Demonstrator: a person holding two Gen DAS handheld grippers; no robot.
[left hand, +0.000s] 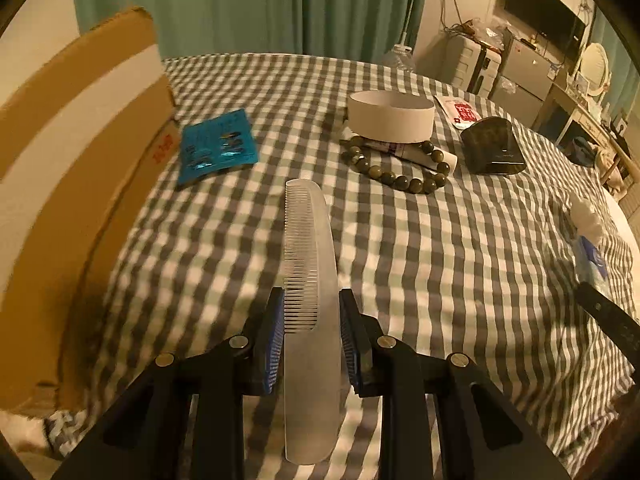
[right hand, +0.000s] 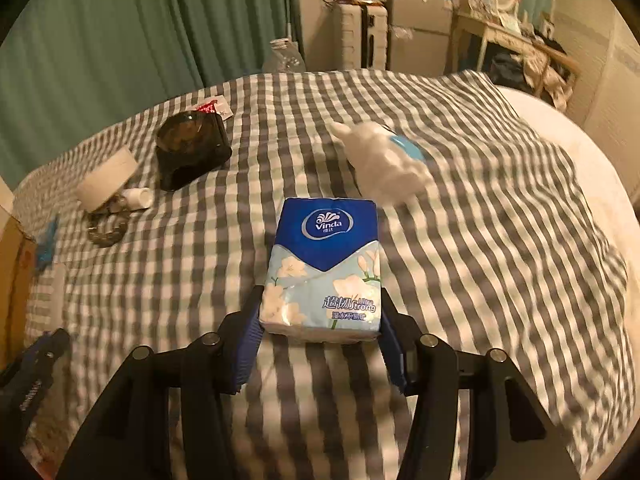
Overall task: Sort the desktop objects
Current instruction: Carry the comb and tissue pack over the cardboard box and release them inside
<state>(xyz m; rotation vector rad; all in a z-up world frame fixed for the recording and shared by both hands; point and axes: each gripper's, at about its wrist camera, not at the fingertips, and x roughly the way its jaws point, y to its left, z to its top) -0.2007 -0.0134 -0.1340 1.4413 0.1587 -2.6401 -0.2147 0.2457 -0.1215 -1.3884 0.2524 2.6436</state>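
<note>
Left wrist view: close above grey-and-white checked cloth [left hand: 440,260], angled down, facing green curtain [left hand: 240,4].
Right wrist view: likewise.
Shared: dark glossy wedge-shaped case [left hand: 494,146] [right hand: 192,148].

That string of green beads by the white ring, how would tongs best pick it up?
Come from above at the near arc of the bead bracelet, pinching across a single bead. That stretch lies free on the checked cloth, while the far side sits against the white ring and a small tube.

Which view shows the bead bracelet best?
The left wrist view: the bead bracelet lies sharp on the checked cloth, single beads countable, partly under the white round container. In the right wrist view the bracelet is a small blurred ring at the left.
</note>
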